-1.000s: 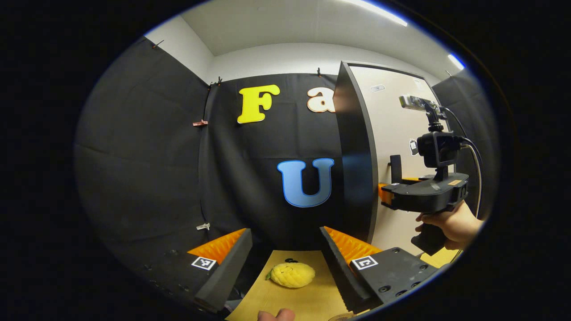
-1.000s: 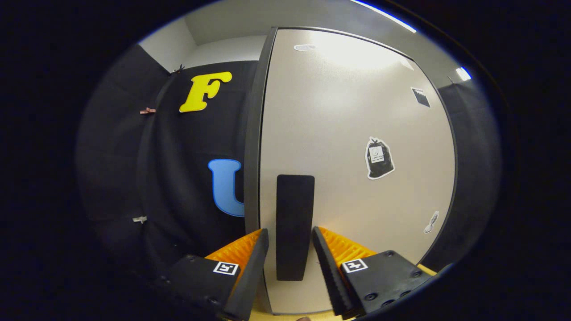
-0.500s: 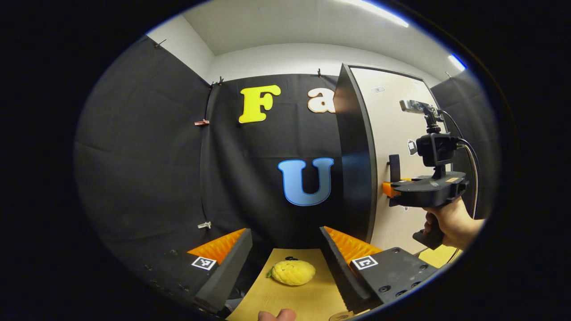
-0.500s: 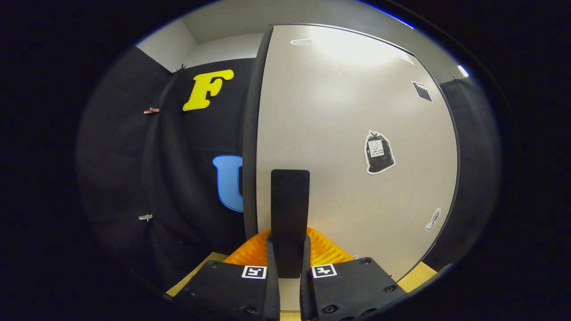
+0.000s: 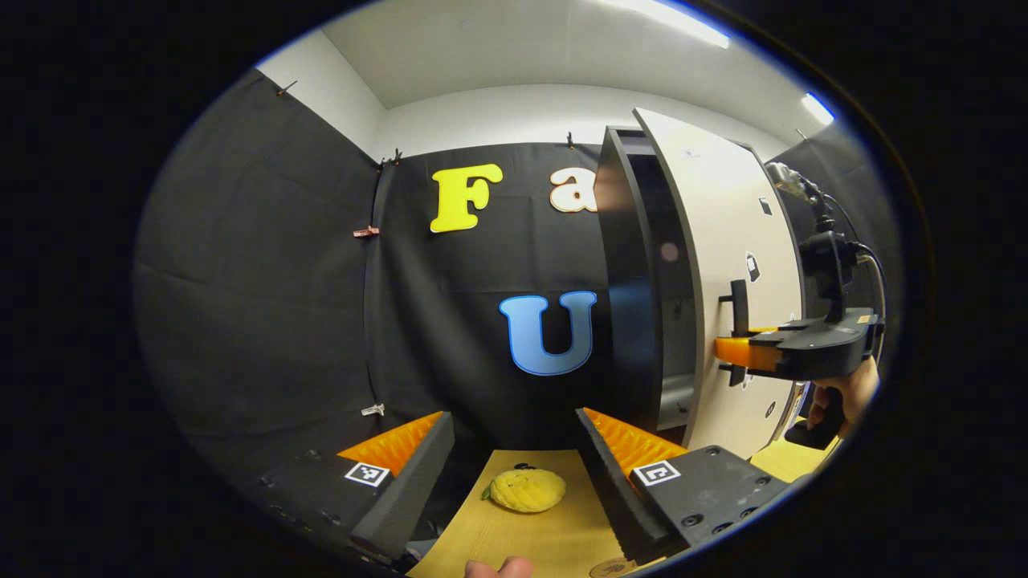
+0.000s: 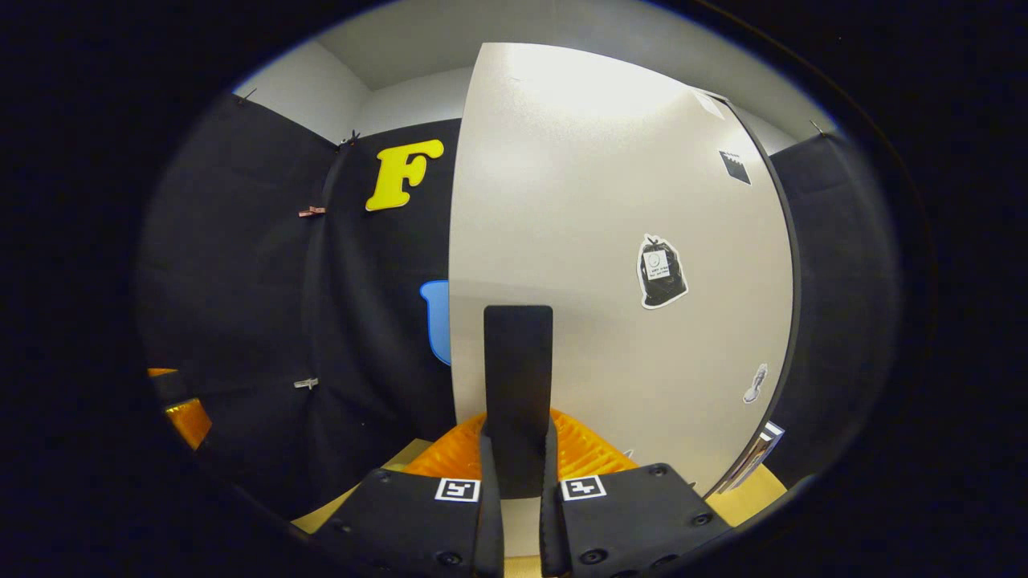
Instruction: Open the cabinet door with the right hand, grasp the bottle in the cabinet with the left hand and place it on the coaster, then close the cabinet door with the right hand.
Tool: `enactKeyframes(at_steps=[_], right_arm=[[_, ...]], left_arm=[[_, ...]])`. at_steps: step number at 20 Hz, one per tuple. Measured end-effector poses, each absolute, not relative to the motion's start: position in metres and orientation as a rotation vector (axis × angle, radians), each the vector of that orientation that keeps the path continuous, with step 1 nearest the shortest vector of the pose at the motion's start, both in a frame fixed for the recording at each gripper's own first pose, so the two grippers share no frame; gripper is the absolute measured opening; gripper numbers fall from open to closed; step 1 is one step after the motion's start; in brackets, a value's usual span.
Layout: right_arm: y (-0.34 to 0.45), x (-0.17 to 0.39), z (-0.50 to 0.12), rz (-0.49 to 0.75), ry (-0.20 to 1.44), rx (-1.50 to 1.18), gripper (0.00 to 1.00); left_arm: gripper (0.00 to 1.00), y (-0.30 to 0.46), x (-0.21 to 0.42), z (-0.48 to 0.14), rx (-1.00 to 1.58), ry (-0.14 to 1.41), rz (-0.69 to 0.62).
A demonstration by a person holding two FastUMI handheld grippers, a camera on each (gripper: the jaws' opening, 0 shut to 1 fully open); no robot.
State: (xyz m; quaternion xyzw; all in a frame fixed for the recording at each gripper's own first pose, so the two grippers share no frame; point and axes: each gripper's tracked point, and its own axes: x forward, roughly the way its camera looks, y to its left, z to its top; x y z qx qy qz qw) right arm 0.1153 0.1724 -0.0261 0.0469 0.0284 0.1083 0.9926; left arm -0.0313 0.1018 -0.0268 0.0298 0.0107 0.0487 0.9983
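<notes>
The tall black cabinet (image 5: 630,281) stands at the right in the left gripper view, its pale door (image 5: 723,241) swung partly out with a dark gap behind it. My right gripper (image 6: 518,474) is shut on the door's black vertical handle (image 6: 518,377); in the left gripper view the right gripper (image 5: 735,349) sits on the handle (image 5: 737,299), held by a hand (image 5: 847,393). My left gripper (image 5: 514,449) stands open over the wooden table (image 5: 554,538). The cabinet's inside is too dark to make out. A round coaster's edge (image 5: 612,568) peeks in at the bottom.
A yellow lemon-like plush (image 5: 526,490) lies on the table between my left gripper's fingers, farther off. A fingertip (image 5: 498,568) shows at the bottom edge. Stickers (image 6: 662,273) dot the door's front. Black cloth walls close the booth at the back and left.
The right gripper closed on the door handle, then pulled it outward; the door has swung from shut to partly open. The left gripper has hardly moved.
</notes>
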Motion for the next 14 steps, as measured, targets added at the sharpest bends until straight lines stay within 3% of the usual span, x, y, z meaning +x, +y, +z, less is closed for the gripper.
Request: enactKeyframes(at_steps=[14], right_arm=[[0.131, 0.061, -0.018, 0.237, 0.050, 0.089, 0.21]], left_arm=[[0.94, 0.072, -0.062, -0.013, 0.071, -0.005, 0.072]])
